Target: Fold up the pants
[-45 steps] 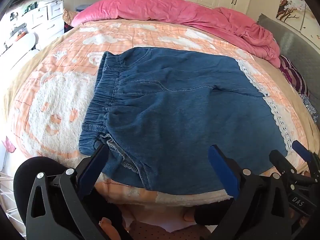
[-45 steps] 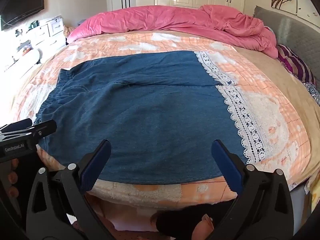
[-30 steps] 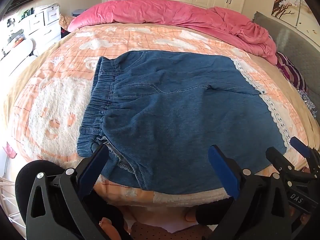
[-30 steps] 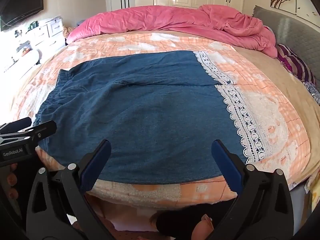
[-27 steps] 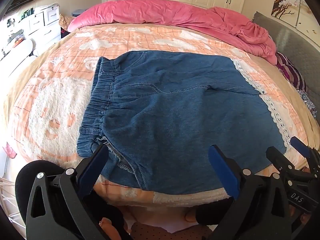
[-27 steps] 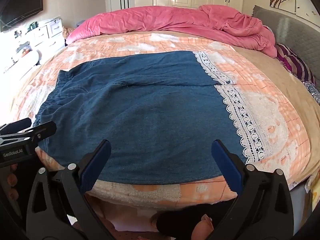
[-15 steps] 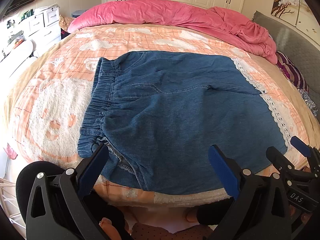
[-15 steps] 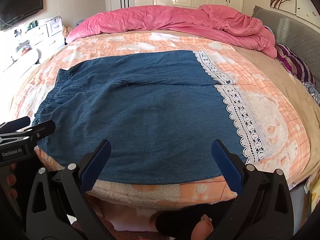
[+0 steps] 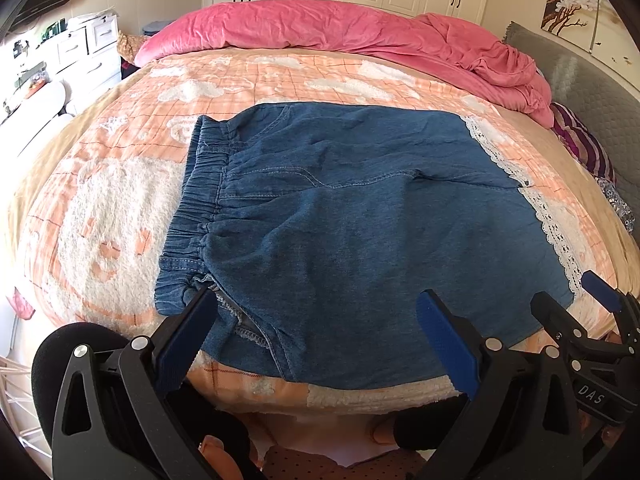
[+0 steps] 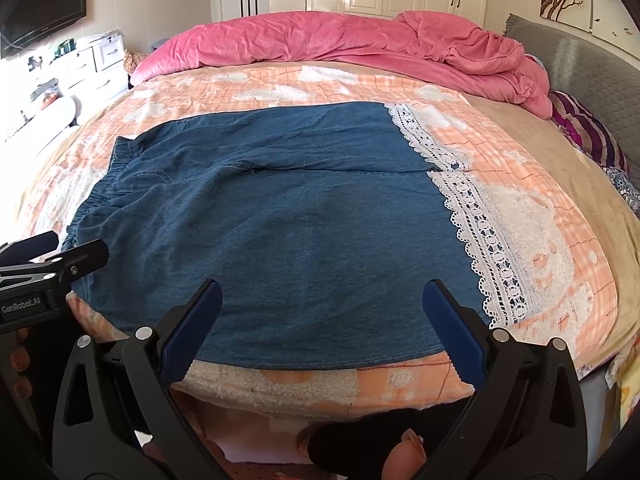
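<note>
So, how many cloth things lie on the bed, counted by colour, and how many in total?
Blue: 1, the denim pants, spread flat with white lace hems.
Pink: 1, the crumpled quilt at the far edge.
Purple striped: 1, a cloth at the right side, only partly seen.
Total: 3, on the orange blanket covering the bed.

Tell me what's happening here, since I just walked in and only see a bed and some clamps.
A person is about to fold a pair of denim pants that lie spread flat on the bed, waistband to the left and lace-trimmed hems to the right. They hold the left tongs near the waistband corner at the near edge and the right tongs over the near edge further along the leg. Both tongs are open and grip nothing; no fold has been made yet.
</note>
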`<state>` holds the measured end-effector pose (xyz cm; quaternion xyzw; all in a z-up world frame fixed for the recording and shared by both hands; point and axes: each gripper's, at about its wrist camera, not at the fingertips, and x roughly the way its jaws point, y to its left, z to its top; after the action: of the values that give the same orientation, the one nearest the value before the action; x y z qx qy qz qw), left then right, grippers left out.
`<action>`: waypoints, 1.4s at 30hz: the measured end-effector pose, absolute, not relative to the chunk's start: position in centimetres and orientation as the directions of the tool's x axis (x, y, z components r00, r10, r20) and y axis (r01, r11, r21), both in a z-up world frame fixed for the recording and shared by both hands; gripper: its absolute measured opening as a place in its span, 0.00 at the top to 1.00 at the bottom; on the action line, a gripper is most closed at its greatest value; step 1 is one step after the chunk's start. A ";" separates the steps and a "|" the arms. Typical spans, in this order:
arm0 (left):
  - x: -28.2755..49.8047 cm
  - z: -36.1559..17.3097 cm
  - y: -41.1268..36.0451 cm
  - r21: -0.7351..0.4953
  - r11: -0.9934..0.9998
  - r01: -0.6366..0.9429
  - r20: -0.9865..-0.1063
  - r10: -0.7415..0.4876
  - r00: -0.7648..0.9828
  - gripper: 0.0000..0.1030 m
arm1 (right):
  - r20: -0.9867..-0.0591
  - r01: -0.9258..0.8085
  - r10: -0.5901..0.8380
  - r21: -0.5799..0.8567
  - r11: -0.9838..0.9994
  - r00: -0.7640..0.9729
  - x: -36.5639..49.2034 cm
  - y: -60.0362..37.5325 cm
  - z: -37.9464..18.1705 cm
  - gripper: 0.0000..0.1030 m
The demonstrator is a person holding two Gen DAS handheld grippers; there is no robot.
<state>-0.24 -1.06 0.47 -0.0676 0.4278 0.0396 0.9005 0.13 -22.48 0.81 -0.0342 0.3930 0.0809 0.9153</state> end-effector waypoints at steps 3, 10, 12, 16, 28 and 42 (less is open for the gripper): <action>-0.2 0.5 -1.1 -0.087 0.988 -0.129 -0.776 0.014 0.630 0.04 | -0.725 -0.177 0.121 -0.001 0.984 0.678 0.2 -22.4 0.9 0.08; -0.2 0.4 -1.1 -0.085 0.988 -0.129 -0.776 0.015 0.630 0.04 | -0.724 -0.176 0.120 -0.003 0.984 0.680 0.3 -22.4 0.9 0.08; -0.2 0.4 -1.0 -0.087 0.988 -0.128 -0.776 0.013 0.630 0.04 | -0.724 -0.178 0.119 -0.005 0.984 0.679 0.3 -22.3 0.9 0.08; -0.2 0.3 -1.0 -0.085 0.988 -0.127 -0.778 0.014 0.629 0.04 | -0.725 -0.177 0.119 -0.005 0.984 0.679 0.3 -22.3 0.9 0.08; 1.0 0.3 -1.3 -0.082 0.991 -0.110 -0.783 0.004 0.622 0.04 | -0.722 -0.183 0.111 -0.022 0.983 0.683 1.4 -22.0 1.1 0.08; 7.0 2.4 2.0 -0.052 0.989 -0.141 -0.765 0.051 0.642 0.04 | -0.711 -0.231 0.111 -0.075 0.970 0.695 7.3 -18.8 2.6 0.08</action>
<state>7.02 2.05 2.40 -0.0532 0.4198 0.0531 0.9045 7.25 -18.79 2.57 -0.0796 0.3794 0.0932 0.9171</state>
